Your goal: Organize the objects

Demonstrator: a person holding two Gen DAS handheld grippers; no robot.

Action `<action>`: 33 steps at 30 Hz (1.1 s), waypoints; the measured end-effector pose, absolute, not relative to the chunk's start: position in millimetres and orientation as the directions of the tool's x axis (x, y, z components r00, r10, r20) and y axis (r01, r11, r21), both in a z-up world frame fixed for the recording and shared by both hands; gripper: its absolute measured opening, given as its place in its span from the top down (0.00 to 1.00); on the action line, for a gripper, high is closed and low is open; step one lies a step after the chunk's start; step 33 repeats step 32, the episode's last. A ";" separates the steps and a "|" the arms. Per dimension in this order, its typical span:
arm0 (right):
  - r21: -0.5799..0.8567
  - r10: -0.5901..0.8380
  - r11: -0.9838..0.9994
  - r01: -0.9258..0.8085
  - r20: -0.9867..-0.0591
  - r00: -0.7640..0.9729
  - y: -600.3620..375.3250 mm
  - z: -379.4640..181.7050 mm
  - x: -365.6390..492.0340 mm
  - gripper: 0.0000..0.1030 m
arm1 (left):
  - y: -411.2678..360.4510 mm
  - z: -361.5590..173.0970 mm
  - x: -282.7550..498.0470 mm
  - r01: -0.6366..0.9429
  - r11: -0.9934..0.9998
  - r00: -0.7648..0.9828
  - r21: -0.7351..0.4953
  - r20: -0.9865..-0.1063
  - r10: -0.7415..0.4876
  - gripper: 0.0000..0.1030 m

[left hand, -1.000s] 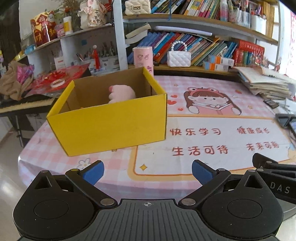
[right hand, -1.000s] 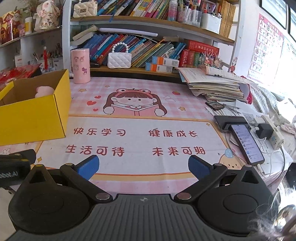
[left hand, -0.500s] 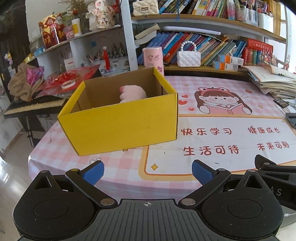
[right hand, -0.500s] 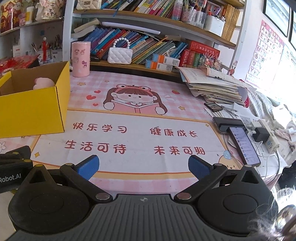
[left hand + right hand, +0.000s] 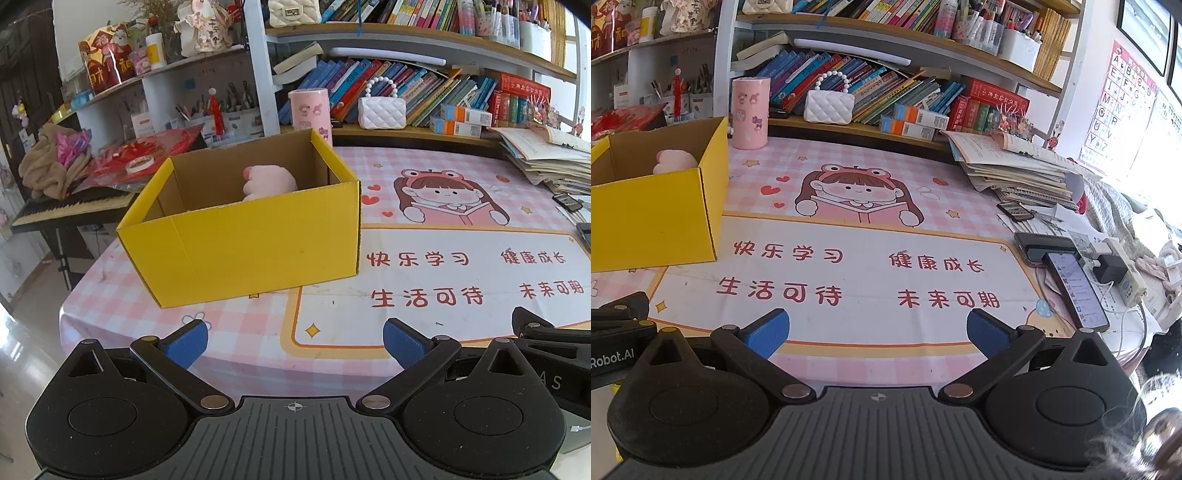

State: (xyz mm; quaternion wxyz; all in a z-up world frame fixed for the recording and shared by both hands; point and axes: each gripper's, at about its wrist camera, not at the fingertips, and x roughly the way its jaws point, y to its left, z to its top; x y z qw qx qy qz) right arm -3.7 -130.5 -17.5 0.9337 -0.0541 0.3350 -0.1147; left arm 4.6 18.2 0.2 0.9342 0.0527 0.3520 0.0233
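Observation:
An open yellow cardboard box stands on the left of the pink table mat; it also shows at the left edge of the right wrist view. A pink plush toy lies inside it, also seen in the right wrist view. My left gripper is open and empty, held back at the table's front edge, short of the box. My right gripper is open and empty over the mat's front edge, to the right of the box.
A pink cylinder and a white quilted purse stand at the back by the bookshelf. A stack of papers, phones and a power strip lie on the right. A keyboard stands left of the table.
Both grippers have drawn back and shifted left a little, so the box sits further right in the left wrist view. Both jaws stay open and empty.

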 end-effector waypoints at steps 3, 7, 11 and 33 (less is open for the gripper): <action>-0.179 -0.251 0.968 0.177 -0.614 0.748 -130.1 -17.8 -2.9 0.00 | 18.5 -0.3 5.5 -0.009 0.993 0.750 0.114 -0.657 0.082 0.01; -0.181 -0.251 0.968 0.176 -0.615 0.747 -129.5 -18.3 -0.6 0.00 | 19.0 -0.9 7.1 -0.011 0.994 0.747 0.113 -0.659 0.083 0.01; -0.185 -0.253 0.967 0.175 -0.618 0.745 -129.0 -19.6 1.5 0.00 | 17.9 -1.2 8.1 -0.013 0.993 0.747 0.121 -0.659 0.090 0.01; -0.192 -0.261 0.965 0.179 -0.621 0.739 -130.1 -23.8 6.3 0.00 | 21.9 -5.4 14.6 -0.007 0.994 0.732 0.106 -0.677 0.078 0.00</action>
